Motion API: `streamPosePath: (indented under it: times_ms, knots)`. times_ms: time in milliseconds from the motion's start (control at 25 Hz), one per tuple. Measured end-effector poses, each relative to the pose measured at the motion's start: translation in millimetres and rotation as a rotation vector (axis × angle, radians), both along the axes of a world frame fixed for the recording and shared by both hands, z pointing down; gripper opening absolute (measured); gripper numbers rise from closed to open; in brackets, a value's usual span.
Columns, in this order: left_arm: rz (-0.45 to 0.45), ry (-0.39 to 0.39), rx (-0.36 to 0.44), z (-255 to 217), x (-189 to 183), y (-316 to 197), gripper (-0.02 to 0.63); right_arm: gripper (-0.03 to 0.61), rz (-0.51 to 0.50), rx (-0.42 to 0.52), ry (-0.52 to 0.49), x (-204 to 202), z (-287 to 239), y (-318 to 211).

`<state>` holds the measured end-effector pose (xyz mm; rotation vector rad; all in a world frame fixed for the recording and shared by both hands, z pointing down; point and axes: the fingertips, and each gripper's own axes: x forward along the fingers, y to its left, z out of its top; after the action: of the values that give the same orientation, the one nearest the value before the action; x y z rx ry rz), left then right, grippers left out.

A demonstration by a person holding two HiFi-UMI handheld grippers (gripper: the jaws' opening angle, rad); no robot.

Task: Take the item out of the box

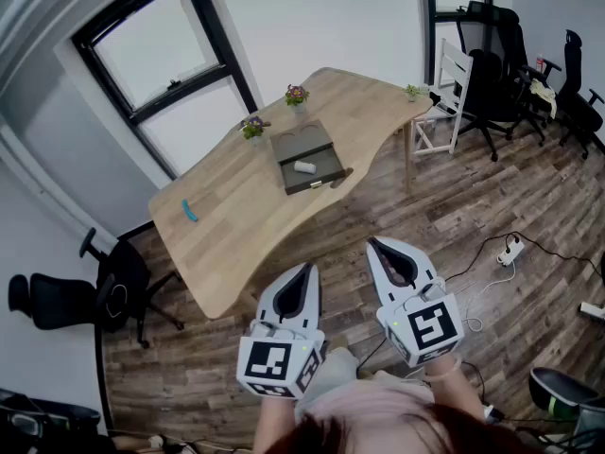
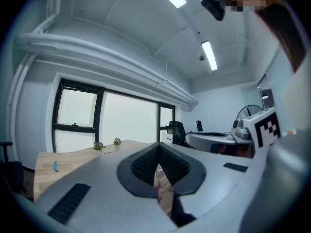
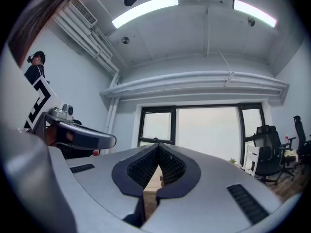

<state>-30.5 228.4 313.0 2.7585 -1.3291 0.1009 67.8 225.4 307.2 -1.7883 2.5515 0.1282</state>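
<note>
A dark open box [image 1: 304,159] lies on the far half of the wooden table [image 1: 236,235], with a small white item [image 1: 304,166] inside it. My left gripper [image 1: 307,269] and right gripper [image 1: 374,244] hover side by side over the floor, short of the table's near edge and well away from the box. Both point toward the table, jaws shut and empty. In the left gripper view my left gripper [image 2: 158,147] has its tips together, and the table [image 2: 43,169] shows at the left. My right gripper [image 3: 158,152] is likewise shut in the right gripper view.
A small blue object [image 1: 189,210] lies near the table's left end. Two little flower pots [image 1: 252,127] [image 1: 297,94] stand behind the box. A white chair [image 1: 444,97] and black office chairs [image 1: 496,64] stand at the right, another black chair [image 1: 104,291] at the left. A power strip [image 1: 511,250] lies on the floor.
</note>
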Motion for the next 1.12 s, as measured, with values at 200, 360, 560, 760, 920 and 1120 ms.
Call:
streamPosePath:
  times_ms: [200,360,560,760,920,1120]
  knots:
    - [0.003,0.002,-0.006,-3,3,0,-0.002,-0.002,0.006,0.004,-0.023,4,-3,-3]
    - [0.004,0.002,-0.007,-2,4,-4,-0.002,-0.002,0.003,-0.011,-0.058,7,0,-7]
    - [0.015,0.009,-0.013,4,9,-13,-0.002,-0.002,-0.029,-0.023,-0.082,8,4,-15]
    - [0.029,0.006,-0.02,8,14,-31,-0.002,-0.002,-0.033,-0.045,-0.069,9,8,-33]
    - [0.04,0.006,-0.024,11,15,-51,-0.002,-0.002,-0.041,-0.073,-0.031,6,16,-53]
    - [0.054,0.019,-0.035,15,16,-79,-0.002,-0.002,-0.046,-0.097,-0.009,2,23,-80]
